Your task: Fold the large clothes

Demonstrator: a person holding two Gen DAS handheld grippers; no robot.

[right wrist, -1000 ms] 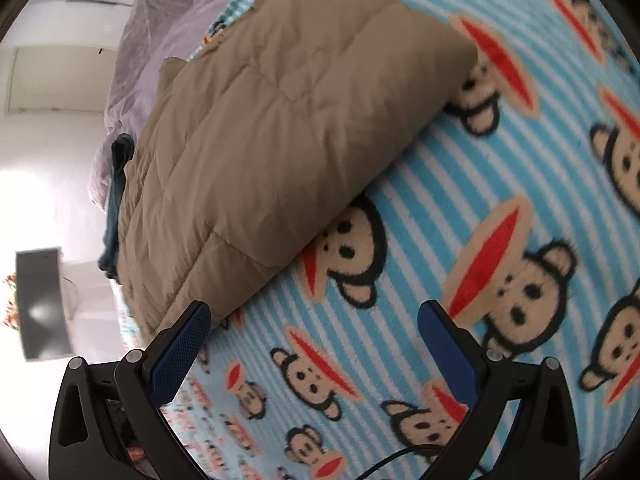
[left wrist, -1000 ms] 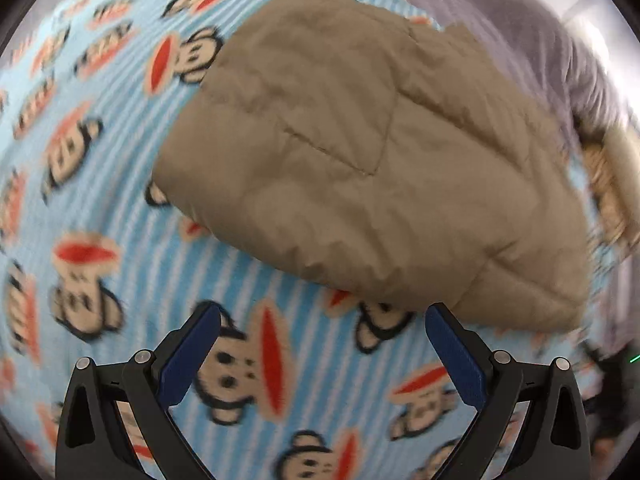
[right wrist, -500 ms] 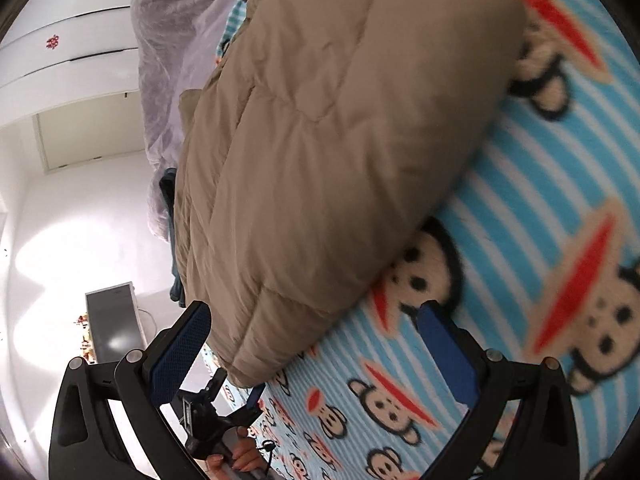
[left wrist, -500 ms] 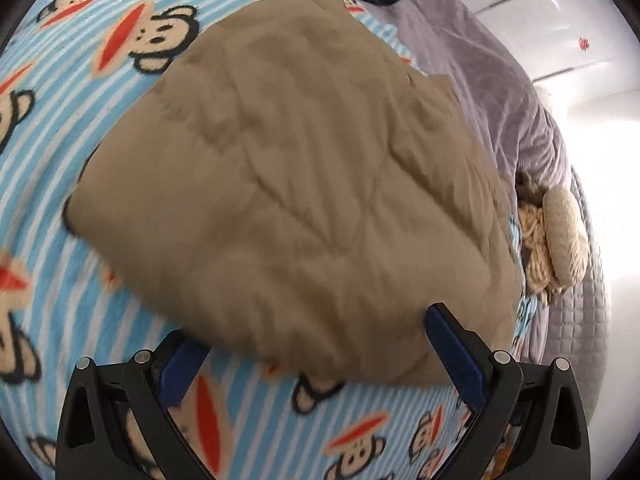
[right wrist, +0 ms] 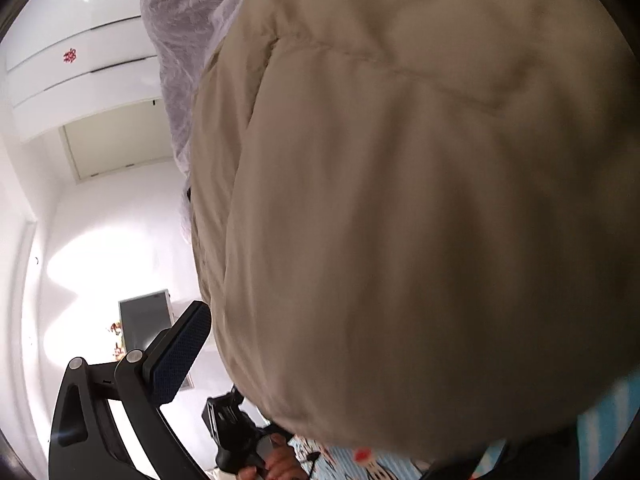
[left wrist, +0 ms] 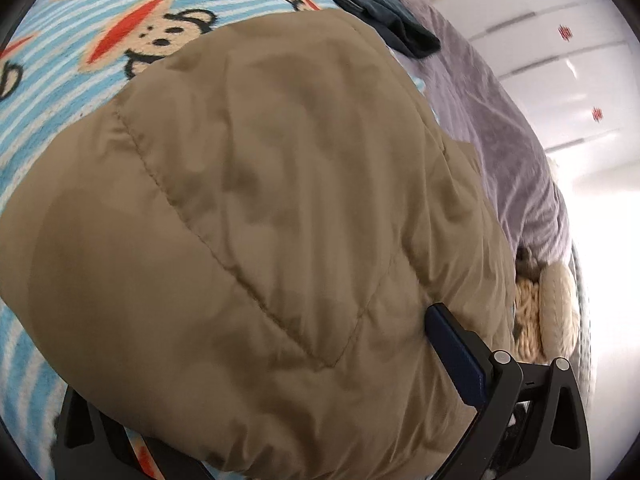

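A folded tan quilted jacket point(left wrist: 256, 240) lies on a blue striped blanket with monkey faces point(left wrist: 100, 32). It fills most of the left wrist view and also the right wrist view point(right wrist: 420, 220). My left gripper point(left wrist: 264, 412) is open, its jaws straddling the jacket's near edge; the right finger point(left wrist: 456, 356) shows, the left one is hidden under the fabric. My right gripper point(right wrist: 380, 364) is open around the jacket's opposite edge; its left finger point(right wrist: 180, 356) shows, the right one is hidden.
A grey-purple bedspread point(left wrist: 500, 120) and a dark blue garment point(left wrist: 384, 20) lie beyond the jacket. A cream knitted item point(left wrist: 548, 312) sits at the right. White cupboards point(right wrist: 80, 64) and a wall stand behind. The other hand and gripper point(right wrist: 256, 452) show below the jacket.
Both grippers have moved in close to the jacket from opposite sides. Their open jaws now straddle its edges, and the jacket fills both views.
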